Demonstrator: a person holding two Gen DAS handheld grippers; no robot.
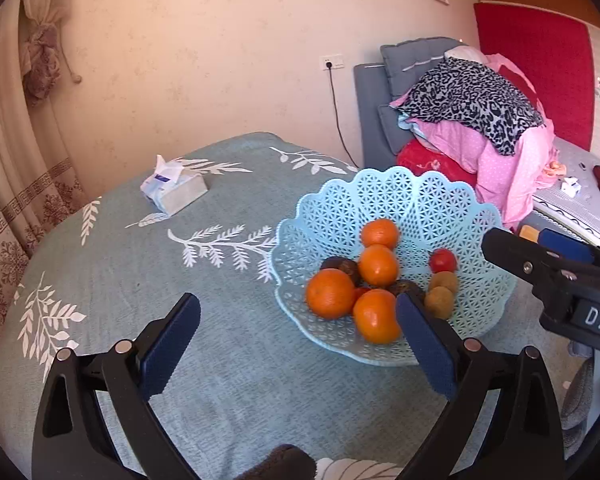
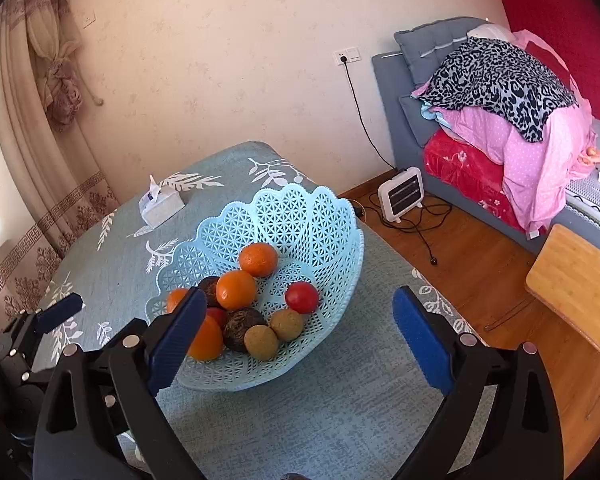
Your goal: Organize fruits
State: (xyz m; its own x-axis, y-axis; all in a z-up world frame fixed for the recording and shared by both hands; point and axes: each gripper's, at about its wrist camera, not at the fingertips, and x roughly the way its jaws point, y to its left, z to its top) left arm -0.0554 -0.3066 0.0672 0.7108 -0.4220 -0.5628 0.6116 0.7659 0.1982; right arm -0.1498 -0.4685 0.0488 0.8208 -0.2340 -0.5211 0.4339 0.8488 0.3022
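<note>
We see left gripper (image 1: pixel 298 344) and right gripper (image 2: pixel 300 338) both spread, empty; right's finger (image 2: pixel 176 336) hides lower-left oranges (image 2: pixel 206 338) in basket (image 2: pixel 320 216).

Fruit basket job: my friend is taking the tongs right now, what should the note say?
Left tongs: open, empty, hovering over the tablecloth just left of the basket.
Right tongs: open, empty, hovering in front of the basket.
Blue basket holds all the fruit in sight: four oranges, a red fruit, two tan ones and dark ones.
Done: no loose fruit shows on the table.
Left: possibly nothing; check outside the views.
</note>
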